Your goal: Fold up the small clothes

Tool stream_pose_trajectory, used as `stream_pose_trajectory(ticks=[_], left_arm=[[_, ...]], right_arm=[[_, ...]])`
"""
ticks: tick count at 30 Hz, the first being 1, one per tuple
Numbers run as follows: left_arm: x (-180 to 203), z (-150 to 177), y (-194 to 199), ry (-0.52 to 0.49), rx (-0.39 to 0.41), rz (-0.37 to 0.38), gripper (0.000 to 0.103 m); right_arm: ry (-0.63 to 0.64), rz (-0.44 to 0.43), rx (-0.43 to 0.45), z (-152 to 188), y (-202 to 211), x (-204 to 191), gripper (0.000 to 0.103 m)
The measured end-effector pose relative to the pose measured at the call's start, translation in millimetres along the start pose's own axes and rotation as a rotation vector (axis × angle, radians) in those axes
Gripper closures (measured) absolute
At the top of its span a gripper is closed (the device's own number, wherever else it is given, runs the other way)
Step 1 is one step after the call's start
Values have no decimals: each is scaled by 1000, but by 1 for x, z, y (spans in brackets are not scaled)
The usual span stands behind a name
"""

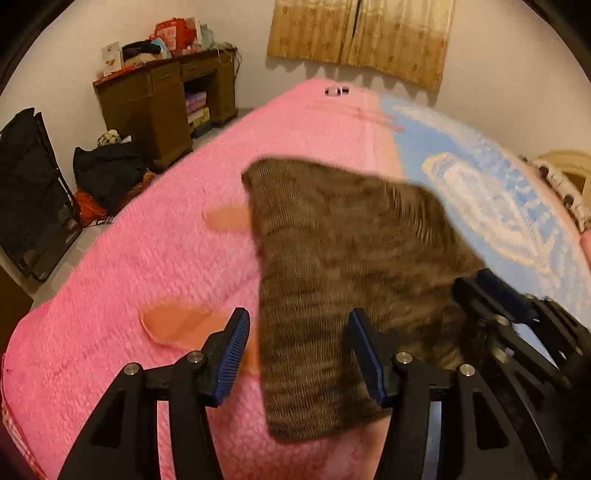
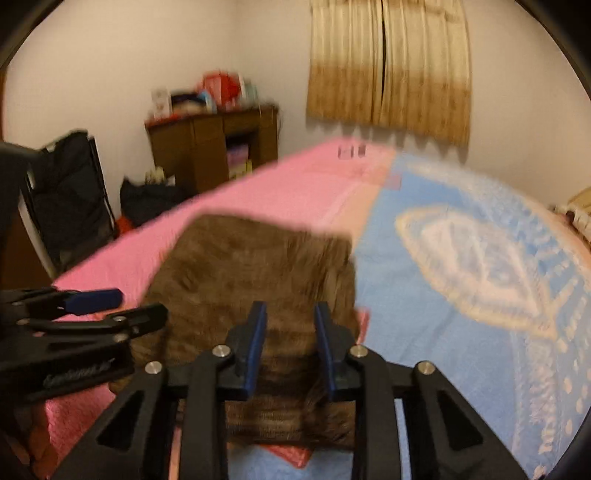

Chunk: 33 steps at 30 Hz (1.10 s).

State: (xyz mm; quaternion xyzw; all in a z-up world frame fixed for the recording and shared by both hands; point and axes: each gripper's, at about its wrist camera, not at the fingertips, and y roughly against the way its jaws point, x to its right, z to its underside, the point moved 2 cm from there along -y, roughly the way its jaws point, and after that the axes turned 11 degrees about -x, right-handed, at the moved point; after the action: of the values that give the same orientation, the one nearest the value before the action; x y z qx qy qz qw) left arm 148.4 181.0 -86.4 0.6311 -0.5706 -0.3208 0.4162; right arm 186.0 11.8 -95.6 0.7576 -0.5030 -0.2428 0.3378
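Note:
A brown striped knitted garment (image 1: 332, 266) lies folded flat on the bed, across the pink and blue blanket; it also shows in the right wrist view (image 2: 255, 280). My left gripper (image 1: 295, 354) is open, its jaws wide apart over the garment's near left part, holding nothing. My right gripper (image 2: 290, 347) hovers over the garment's near edge with its jaws partly apart and cloth showing between them; no grip is visible. The right gripper shows in the left wrist view (image 1: 495, 299) at the garment's right edge, and the left gripper shows in the right wrist view (image 2: 92, 302) at its left edge.
The bed has a pink blanket (image 1: 147, 258) on the left and a blue patterned one (image 2: 461, 295) on the right. A brown wooden desk (image 1: 166, 99) with clutter, a dark bag (image 1: 107, 173) and a black rack (image 1: 33, 195) stand at the left wall. Curtains (image 1: 362, 33) hang behind.

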Motion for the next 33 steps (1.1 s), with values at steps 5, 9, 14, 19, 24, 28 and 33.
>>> stream_pose_trajectory(ticks=[5, 9, 14, 19, 24, 28, 33], left_arm=[[0, 14, -27, -7, -61, -33, 45], [-4, 20, -20, 0, -35, -33, 44], [6, 38, -14, -48, -12, -77, 44], [7, 58, -6, -69, -11, -98, 38], [9, 83, 4, -77, -57, -78, 37], [12, 101, 24, -88, -16, -92, 37], [15, 116, 50, -76, -4, -45, 26]], right_arm=[[-122, -52, -96, 23, -37, 27, 77], [-100, -26, -83, 28, -8, 19, 70], [-59, -39, -99, 58, 5, 4, 66], [-113, -86, -142, 78, 12, 11, 52], [-168, -103, -66, 92, 55, 18, 30], [-203, -68, 9, 104, 92, 22, 20], [-273, -41, 110, 117, 139, 30, 14]])
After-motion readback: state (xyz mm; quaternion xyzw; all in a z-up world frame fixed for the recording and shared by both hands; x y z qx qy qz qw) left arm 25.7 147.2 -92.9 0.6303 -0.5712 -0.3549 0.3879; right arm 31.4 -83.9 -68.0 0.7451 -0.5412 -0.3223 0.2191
